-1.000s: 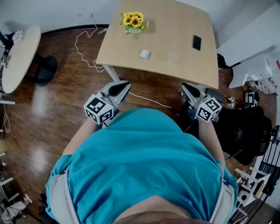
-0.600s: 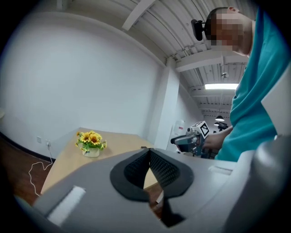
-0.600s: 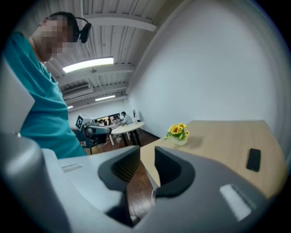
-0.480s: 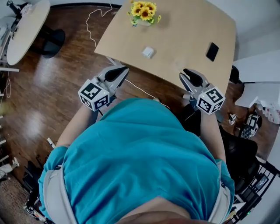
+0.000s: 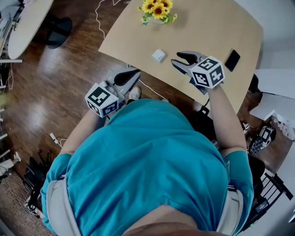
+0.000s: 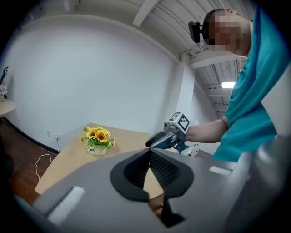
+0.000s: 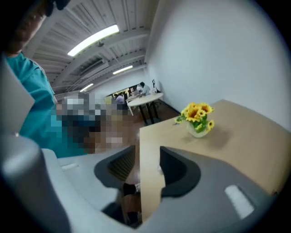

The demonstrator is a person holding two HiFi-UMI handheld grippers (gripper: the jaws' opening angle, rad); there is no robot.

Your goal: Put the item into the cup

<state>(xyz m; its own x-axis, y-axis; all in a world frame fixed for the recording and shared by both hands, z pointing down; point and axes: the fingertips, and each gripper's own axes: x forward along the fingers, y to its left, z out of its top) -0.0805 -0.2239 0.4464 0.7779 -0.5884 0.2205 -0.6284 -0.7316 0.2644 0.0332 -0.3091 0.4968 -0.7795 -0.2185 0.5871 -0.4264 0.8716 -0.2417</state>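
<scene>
An office-like room: pale wood table with sunflowers, round side table, strip lights overhead

Right gripper over the wooden table, jaws just been opening with nothing between them, tips near the small white square item; left gripper off the table edge, sunflowers and black phone on the table.

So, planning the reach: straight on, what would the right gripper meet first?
Probably the small white item on the table; depth unclear. Jaws of the right gripper have just been opening, empty.
</scene>
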